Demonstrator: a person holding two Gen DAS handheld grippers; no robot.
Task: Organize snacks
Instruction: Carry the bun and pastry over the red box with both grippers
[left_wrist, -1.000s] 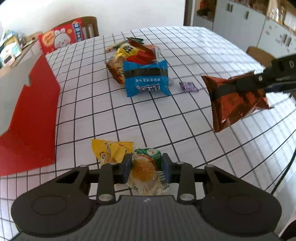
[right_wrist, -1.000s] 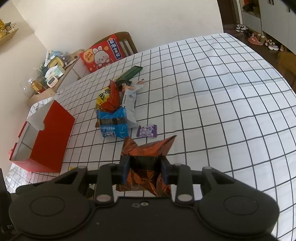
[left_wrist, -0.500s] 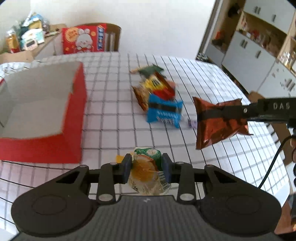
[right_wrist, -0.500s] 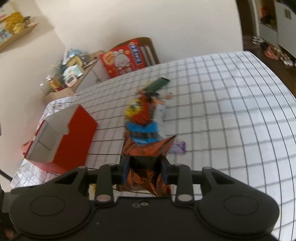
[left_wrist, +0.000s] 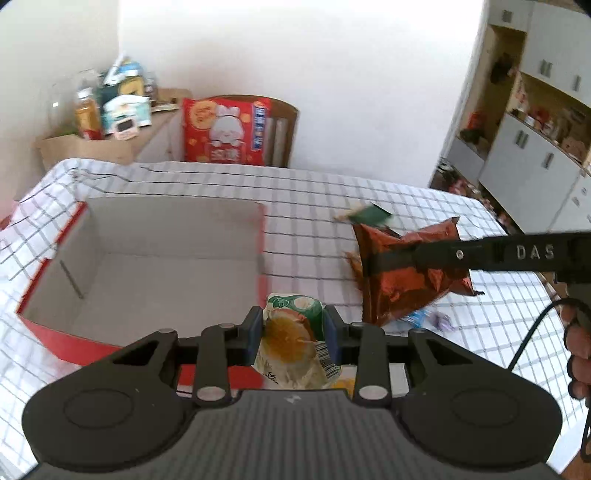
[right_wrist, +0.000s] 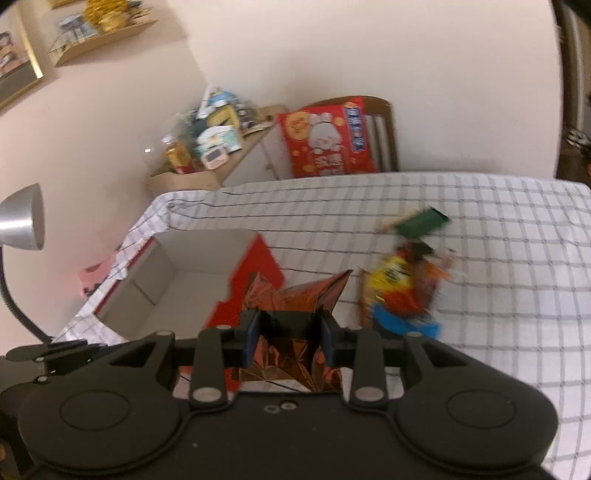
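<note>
Your left gripper (left_wrist: 291, 334) squeezes the green and orange snack pack (left_wrist: 293, 341), up beside the open red box (left_wrist: 147, 266). Your right gripper (right_wrist: 290, 338) pinches the shiny brown bag (right_wrist: 295, 299) above the checked tablecloth (right_wrist: 498, 295), near the box too.

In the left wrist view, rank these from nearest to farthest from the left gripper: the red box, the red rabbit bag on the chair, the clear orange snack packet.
1. Clear orange snack packet, clamped in the left gripper.
2. Red box, open, ahead on the left.
3. Red rabbit bag, propped on the chair beyond the table.

Green-orange packet (left_wrist: 291, 332), brown foil bag (right_wrist: 291, 325) aloft; red box (left_wrist: 147, 258) open
</note>
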